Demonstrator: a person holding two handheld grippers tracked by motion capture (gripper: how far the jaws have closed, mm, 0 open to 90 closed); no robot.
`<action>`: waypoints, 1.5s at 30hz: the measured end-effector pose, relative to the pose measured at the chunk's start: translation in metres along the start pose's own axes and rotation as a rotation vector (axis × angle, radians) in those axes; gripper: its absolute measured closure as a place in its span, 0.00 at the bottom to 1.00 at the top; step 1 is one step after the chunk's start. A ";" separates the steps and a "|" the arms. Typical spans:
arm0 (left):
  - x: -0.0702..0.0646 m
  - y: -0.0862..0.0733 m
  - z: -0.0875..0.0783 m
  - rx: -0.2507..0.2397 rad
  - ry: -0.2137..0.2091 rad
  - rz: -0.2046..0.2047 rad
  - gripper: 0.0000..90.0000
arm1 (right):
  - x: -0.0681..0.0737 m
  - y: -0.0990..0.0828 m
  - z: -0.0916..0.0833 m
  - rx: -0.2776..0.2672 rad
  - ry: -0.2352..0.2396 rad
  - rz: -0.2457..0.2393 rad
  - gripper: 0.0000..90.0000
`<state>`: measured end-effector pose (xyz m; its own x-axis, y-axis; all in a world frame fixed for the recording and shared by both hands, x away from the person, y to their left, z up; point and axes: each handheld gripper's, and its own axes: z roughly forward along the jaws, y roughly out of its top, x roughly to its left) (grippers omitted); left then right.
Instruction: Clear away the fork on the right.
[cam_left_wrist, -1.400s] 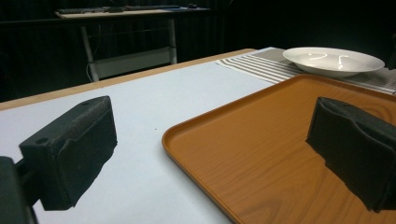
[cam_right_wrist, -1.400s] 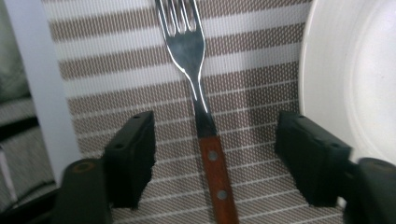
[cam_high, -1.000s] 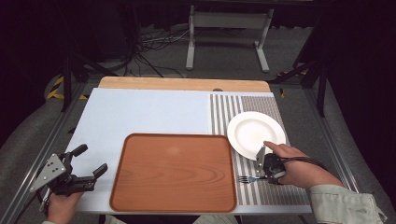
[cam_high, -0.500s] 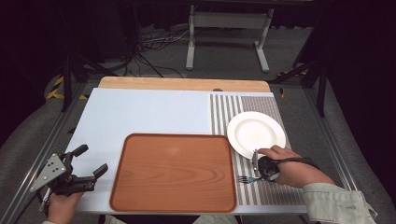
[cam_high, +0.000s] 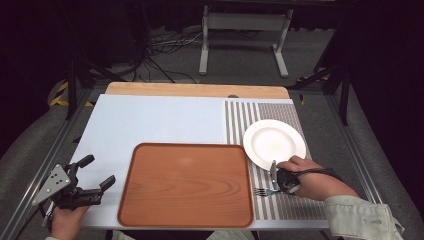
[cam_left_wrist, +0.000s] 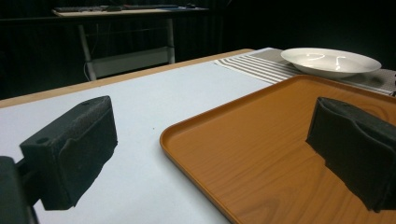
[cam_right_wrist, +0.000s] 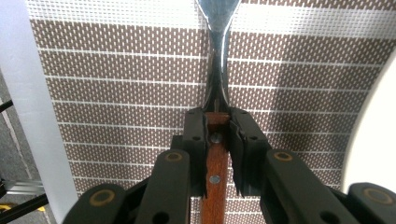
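We are reading no brand, label or writing on anything here. At the near left corner, our left gripper (cam_high: 96, 173) is hovering with jaws spread wide, holding nothing, beside the wooden tray (cam_high: 186, 183). On the striped mat (cam_high: 280, 202) at the right, our right gripper (cam_right_wrist: 217, 133) is pinching the fork (cam_right_wrist: 217, 74) by its wooden handle, just near of the white plate (cam_high: 274, 143).

Beside the white plate (cam_high: 274, 143), the right hand (cam_high: 306, 176) covers most of the fork (cam_high: 262, 191); in the right gripper view its tines run off the top edge, its wooden handle (cam_right_wrist: 215, 175) off the bottom
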<state>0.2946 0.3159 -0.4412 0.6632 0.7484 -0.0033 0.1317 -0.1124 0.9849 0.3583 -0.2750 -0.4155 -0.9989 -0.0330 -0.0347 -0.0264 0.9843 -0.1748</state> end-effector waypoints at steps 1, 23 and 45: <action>0.000 0.000 0.000 0.000 0.000 0.000 0.03 | 0.000 0.000 0.000 -0.002 0.002 0.003 0.86; 0.000 0.000 0.000 -0.004 0.000 -0.006 0.03 | -0.001 -0.003 -0.046 -0.119 -0.071 0.108 0.87; 0.000 0.000 0.000 -0.006 0.005 -0.006 0.03 | -0.009 0.002 -0.079 -0.356 -0.120 0.388 0.87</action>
<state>0.2949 0.3158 -0.4417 0.6589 0.7522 -0.0079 0.1308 -0.1042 0.9859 0.3644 -0.2588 -0.3375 -0.9270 0.3454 -0.1460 0.3107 0.9255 0.2165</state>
